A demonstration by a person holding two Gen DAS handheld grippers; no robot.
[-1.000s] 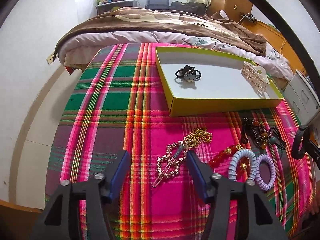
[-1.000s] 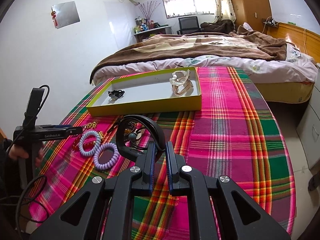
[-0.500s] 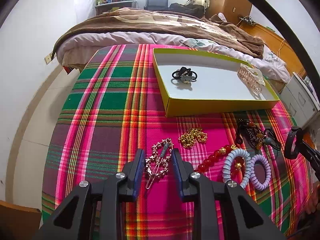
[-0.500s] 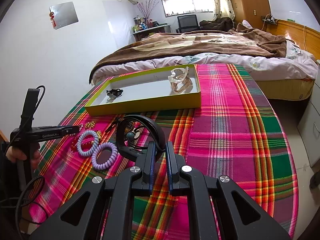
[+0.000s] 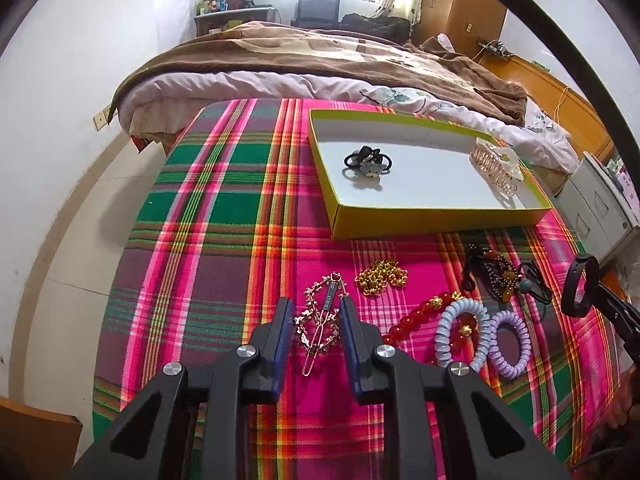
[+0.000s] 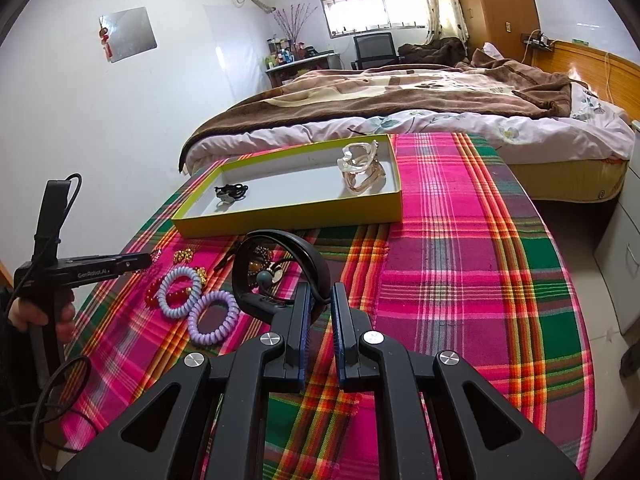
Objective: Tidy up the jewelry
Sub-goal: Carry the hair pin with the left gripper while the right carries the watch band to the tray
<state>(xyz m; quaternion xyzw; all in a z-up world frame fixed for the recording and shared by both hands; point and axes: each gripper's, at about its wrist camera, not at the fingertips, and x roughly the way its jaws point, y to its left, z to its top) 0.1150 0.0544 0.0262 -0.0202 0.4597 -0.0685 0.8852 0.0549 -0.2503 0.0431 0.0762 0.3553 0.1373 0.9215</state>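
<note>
The left claw (image 5: 315, 322) points down at the desk, which is covered by a pink, green and purple plaid cloth (image 5: 208, 216). Its blue-padded fingers (image 5: 283, 326) are drawn in narrow around a rose-gold, leaf-patterned metal hair clip (image 5: 320, 320), one pad on each side of it; the pads sit right against its edges. The clip's far end pokes out past the fingertips.

The right claw (image 6: 320, 312) is pinched nearly closed on a black plastic headband (image 6: 280, 268), which arches up from between its fingers above the cloth.

Beyond both claws lies a shallow yellow-green cardboard box with a white floor (image 5: 420, 222). In it, well apart, are a black hair tie with a grey charm (image 5: 366, 162) toward its left end and a clear, pale-gold plastic claw clip (image 5: 494, 164) at its right end.

Loose on the cloth between the box and the claws lie a heap of gold bead chain (image 5: 381, 277), a red bead bracelet (image 5: 416, 318), a pale blue spiral hair tie (image 5: 460, 330) touching a lilac spiral hair tie (image 5: 510, 340), and a dark cluster of brown and amber beaded pieces (image 5: 498, 276).

A brown blanket covers the bed (image 5: 320, 60) behind the desk.
</note>
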